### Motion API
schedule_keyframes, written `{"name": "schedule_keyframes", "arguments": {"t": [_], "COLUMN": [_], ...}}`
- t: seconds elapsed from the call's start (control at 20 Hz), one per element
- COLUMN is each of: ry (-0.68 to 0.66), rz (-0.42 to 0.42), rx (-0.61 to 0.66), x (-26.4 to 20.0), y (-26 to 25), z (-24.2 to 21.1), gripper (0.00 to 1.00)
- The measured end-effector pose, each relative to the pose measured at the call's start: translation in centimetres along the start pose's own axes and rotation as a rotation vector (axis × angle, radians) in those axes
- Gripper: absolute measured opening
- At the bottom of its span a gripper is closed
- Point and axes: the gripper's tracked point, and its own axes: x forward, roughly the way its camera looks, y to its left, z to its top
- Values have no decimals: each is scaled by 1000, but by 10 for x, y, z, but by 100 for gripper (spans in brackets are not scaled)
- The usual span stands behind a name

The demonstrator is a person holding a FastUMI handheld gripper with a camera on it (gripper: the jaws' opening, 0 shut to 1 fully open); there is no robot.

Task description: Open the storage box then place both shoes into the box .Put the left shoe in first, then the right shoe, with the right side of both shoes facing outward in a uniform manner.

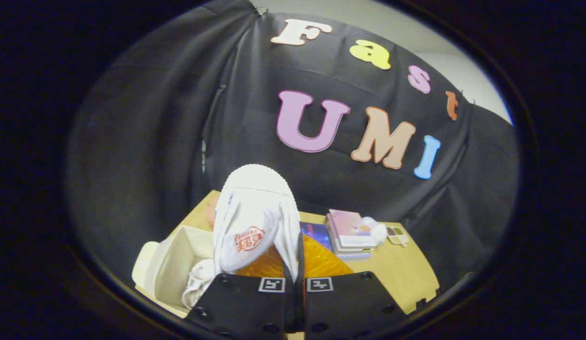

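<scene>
My gripper (295,283) has its two fingers drawn almost together, and they pinch the side wall of a white shoe (255,212) near its opening, so the shoe hangs from them with its toe rising up and away from me toward the booth's black cloth wall. The orange insole (316,259) shows inside the shoe on either side of the pinched wall, and the tongue with its red mark flops toward me on the left. Below and to the left of the fingers sits the cream storage box (175,264), open at the top, and a second white shoe (198,281) lies inside it, partly hidden behind my left finger. The held shoe is above the box's right edge, not yet down in it. Everything rests on a tan table (401,274). Beyond the fingers to the right, a small stack of books (349,233) lies on the table, with a blue book (314,231) just beside it and a small white object I cannot identify at its far side.
</scene>
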Motion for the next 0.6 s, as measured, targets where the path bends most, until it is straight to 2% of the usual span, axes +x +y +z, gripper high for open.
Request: {"name": "schedule_keyframes", "arguments": {"t": [0.2,0.4,0.6], "ry": [98,192,275], "rz": [49,33,64], "rx": [27,-39,-42], "x": [7,30,55], "y": [40,51,63], "z": [-45,-92,-129], "gripper": [3,3,3]}}
